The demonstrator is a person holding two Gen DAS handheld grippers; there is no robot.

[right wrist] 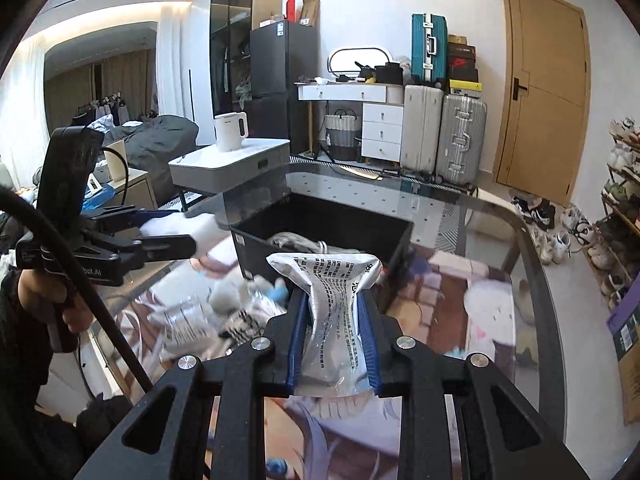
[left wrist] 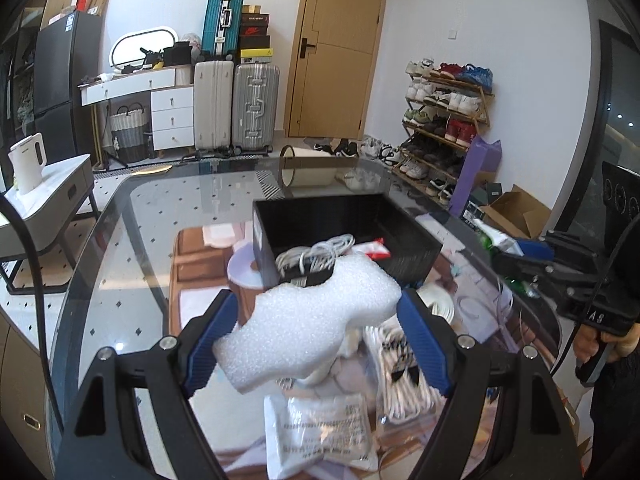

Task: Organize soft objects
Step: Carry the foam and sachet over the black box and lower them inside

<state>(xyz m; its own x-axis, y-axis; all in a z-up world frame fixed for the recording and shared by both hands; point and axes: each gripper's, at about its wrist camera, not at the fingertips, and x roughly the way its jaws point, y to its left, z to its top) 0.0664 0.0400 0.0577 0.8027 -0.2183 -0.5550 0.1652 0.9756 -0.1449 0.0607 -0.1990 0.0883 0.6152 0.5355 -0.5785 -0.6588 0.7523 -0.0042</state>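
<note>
My left gripper (left wrist: pixel 318 300) is shut on a white foam block (left wrist: pixel 312 320) and holds it above the glass table, just short of the black box (left wrist: pixel 404 224). The box holds a coiled white cable (left wrist: pixel 316 254) and a red-and-white packet (left wrist: pixel 376 249). My right gripper (right wrist: pixel 332 292) is shut on a clear printed plastic bag (right wrist: pixel 332 312), held up near the box's (right wrist: pixel 320 220) front wall. In the right wrist view the left gripper (right wrist: pixel 200 232) with the foam block (right wrist: pixel 206 230) is at the box's left side.
A printed plastic bag (left wrist: pixel 324 432), white hangers or cords (left wrist: pixel 400 364) and other soft items (right wrist: pixel 224 312) lie on the glass table (left wrist: pixel 160 208) near its front. A shoe rack (left wrist: pixel 444 120) stands at the right, suitcases (left wrist: pixel 236 104) and a door behind.
</note>
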